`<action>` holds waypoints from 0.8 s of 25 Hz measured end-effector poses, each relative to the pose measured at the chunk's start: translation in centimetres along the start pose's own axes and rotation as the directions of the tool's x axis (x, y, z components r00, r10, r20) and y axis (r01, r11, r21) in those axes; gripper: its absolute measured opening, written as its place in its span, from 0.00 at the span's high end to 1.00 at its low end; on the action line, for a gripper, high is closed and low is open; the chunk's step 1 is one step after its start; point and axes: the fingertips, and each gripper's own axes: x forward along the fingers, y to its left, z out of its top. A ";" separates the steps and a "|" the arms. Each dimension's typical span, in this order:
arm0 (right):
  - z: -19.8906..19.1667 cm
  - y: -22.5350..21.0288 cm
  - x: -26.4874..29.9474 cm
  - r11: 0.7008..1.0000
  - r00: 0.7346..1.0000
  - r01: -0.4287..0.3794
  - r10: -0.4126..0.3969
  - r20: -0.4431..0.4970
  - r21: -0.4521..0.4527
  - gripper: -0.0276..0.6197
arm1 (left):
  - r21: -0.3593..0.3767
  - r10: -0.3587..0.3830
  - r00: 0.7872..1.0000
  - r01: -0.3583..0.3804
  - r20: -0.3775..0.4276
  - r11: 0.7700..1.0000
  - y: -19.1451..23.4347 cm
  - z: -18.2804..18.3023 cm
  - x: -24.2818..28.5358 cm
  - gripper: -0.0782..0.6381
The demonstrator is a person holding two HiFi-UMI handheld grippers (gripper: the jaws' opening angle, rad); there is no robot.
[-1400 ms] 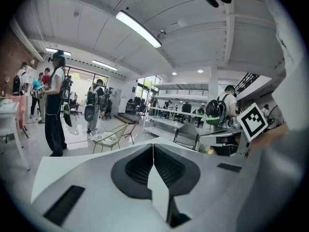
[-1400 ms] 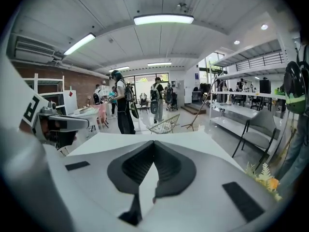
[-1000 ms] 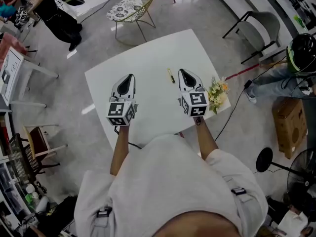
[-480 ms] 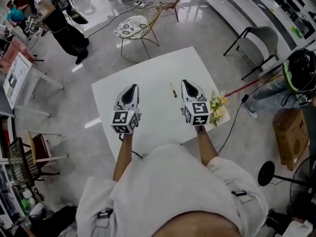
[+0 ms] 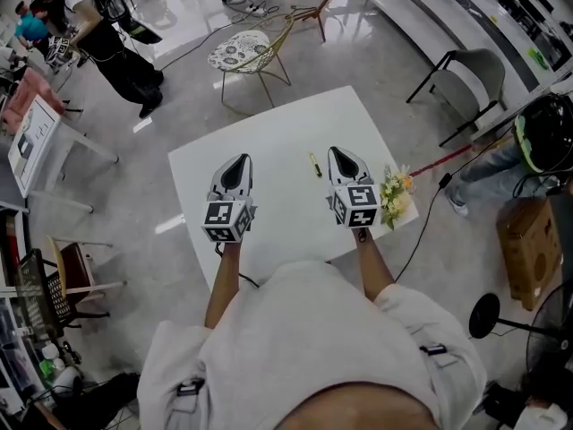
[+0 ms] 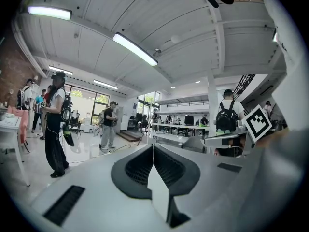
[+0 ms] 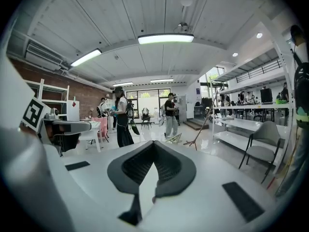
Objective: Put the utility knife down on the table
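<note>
A small yellow-and-black utility knife (image 5: 314, 164) lies flat on the white square table (image 5: 277, 128), free of both grippers. My right gripper (image 5: 338, 152) hovers just right of the knife, jaws shut with nothing between them. My left gripper (image 5: 237, 161) is held over the table's left half, level with the right one, its jaws shut and empty too. In the left gripper view the left gripper (image 6: 153, 146) points out across the room, tips meeting; the right gripper (image 7: 153, 144) looks the same in the right gripper view. The knife is out of sight in both gripper views.
A bunch of yellow and white flowers (image 5: 394, 193) lies at the table's right corner. A patterned wire chair (image 5: 243, 47) stands beyond the far edge and a grey chair (image 5: 473, 65) to the right. People (image 5: 107, 34) stand at the back left; cables cross the floor.
The head view has shifted slightly, so the table sits a bit lower and righter than a second ago. Both grippers hold their places over the table; the knife has not moved.
</note>
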 end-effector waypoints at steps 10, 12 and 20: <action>-0.5 0.2 -0.5 1.000 1.000 0.003 -0.003 -0.018 -0.005 0.91 | -0.002 -0.005 1.000 0.005 -0.001 1.000 -0.2 0.0 -0.1 0.86; -0.6 0.2 -0.5 1.000 1.000 0.004 -0.004 -0.019 -0.006 0.91 | -0.003 -0.007 1.000 0.007 -0.002 1.000 -0.3 -0.1 0.0 0.86; -0.7 0.3 -0.4 1.000 1.000 0.004 -0.004 -0.026 -0.006 0.91 | -0.006 -0.008 1.000 0.008 -0.014 1.000 -0.1 -0.3 0.1 0.86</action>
